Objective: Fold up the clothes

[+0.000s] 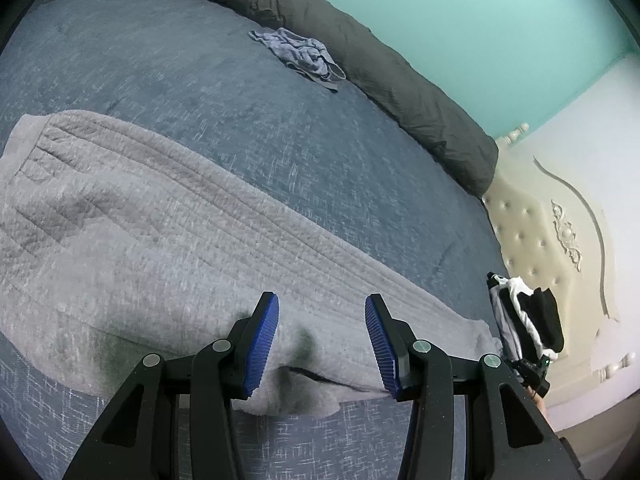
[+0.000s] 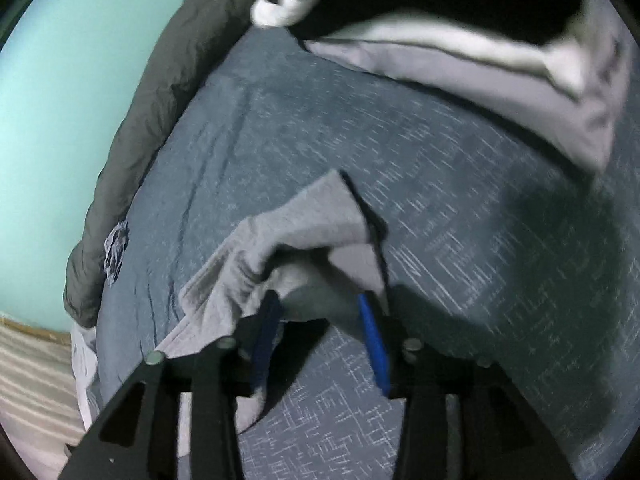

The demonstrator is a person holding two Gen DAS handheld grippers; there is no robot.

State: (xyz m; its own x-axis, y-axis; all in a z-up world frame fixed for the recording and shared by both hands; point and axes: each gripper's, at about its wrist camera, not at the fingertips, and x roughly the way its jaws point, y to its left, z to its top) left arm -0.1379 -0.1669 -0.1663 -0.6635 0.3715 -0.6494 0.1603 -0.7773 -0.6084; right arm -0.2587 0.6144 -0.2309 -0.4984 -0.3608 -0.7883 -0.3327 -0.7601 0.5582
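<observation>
L wrist: bright, sharp, fisheye bend + black vignette at rim. R wrist: dimmer, motion-blurred, dark shadow on bedspread (image 2: pixel 560 264) at 3-4 o'clock, black at 12.

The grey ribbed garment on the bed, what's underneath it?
The grey ribbed garment lies on the blue-grey bedspread, which shows all around it. Anything directly beneath it is covered.

I am working over a bed covered by a blue-grey patterned bedspread (image 1: pixel 248 128). A dark grey rolled duvet (image 1: pixel 360 52) is lying along its far edge against a turquoise wall (image 1: pixel 460 20). A cream tufted headboard (image 1: pixel 532 232) with carved ornament is standing beside a pale wall (image 1: pixel 600 140).
</observation>
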